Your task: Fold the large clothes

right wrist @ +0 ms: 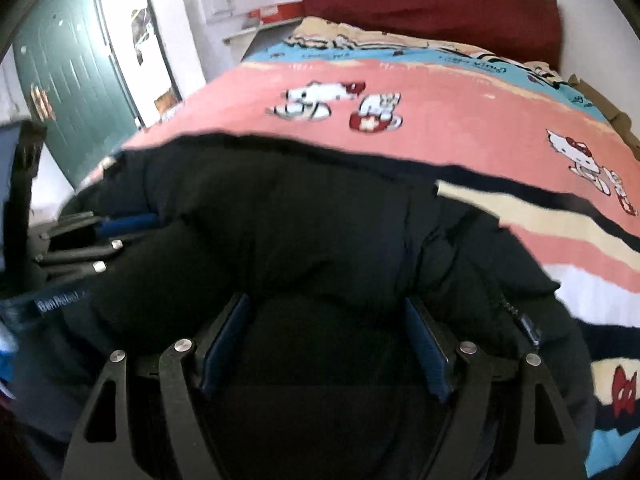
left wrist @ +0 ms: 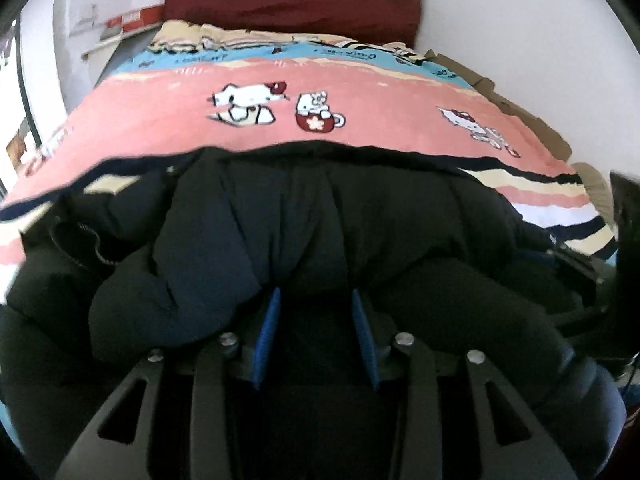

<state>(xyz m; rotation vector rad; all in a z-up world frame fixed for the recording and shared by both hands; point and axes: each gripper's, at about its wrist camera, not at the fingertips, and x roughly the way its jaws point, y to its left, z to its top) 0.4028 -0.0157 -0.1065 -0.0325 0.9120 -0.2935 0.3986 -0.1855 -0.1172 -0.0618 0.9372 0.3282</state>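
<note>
Both grippers sit low, side by side, on one black puffer jacket (left wrist: 304, 216) on the bed (left wrist: 360, 92): left gripper (left wrist: 316, 300) and right gripper (right wrist: 326, 312) each pinch its fabric

Cartoon bedspread (left wrist: 360, 92), red headboard (left wrist: 292, 0)
</note>
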